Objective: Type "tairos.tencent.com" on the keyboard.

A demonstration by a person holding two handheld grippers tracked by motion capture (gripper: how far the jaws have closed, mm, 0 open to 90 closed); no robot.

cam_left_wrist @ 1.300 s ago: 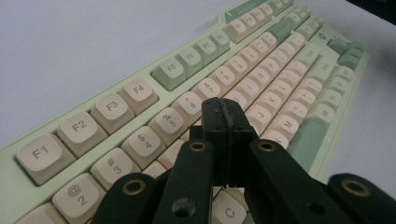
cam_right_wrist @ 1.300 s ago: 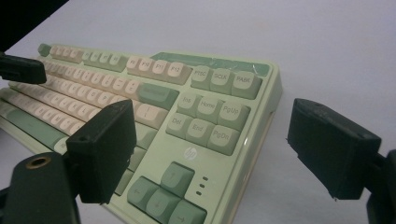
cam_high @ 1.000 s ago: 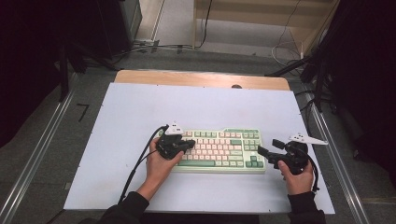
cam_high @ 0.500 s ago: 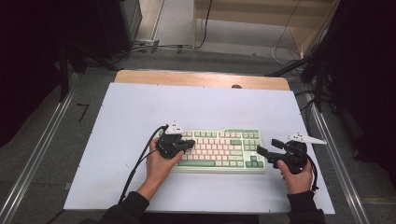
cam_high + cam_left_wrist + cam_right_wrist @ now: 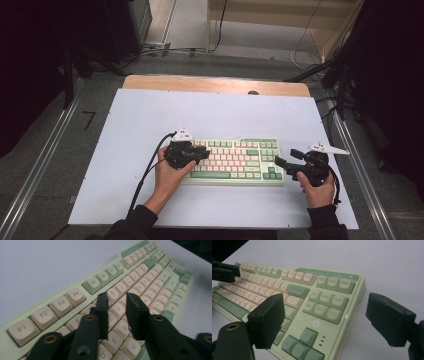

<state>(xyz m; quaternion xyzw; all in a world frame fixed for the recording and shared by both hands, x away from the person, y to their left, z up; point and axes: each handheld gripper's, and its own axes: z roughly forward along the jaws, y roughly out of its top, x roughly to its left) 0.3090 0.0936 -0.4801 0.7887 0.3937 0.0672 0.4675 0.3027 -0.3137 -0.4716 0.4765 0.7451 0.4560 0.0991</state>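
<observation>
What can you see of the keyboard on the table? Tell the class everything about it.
The keyboard is a pale green, plastic-looking board with cream and green keycaps, an F-key row, arrow keys and a small logo above them. It lies flat on the white table, near its front edge. The left claw, jaws slightly apart, hovers over its letter keys; the right claw stands open around its right end.

Overhead cam, gripper cams share keyboard (image 5: pixel 235 161)
</observation>
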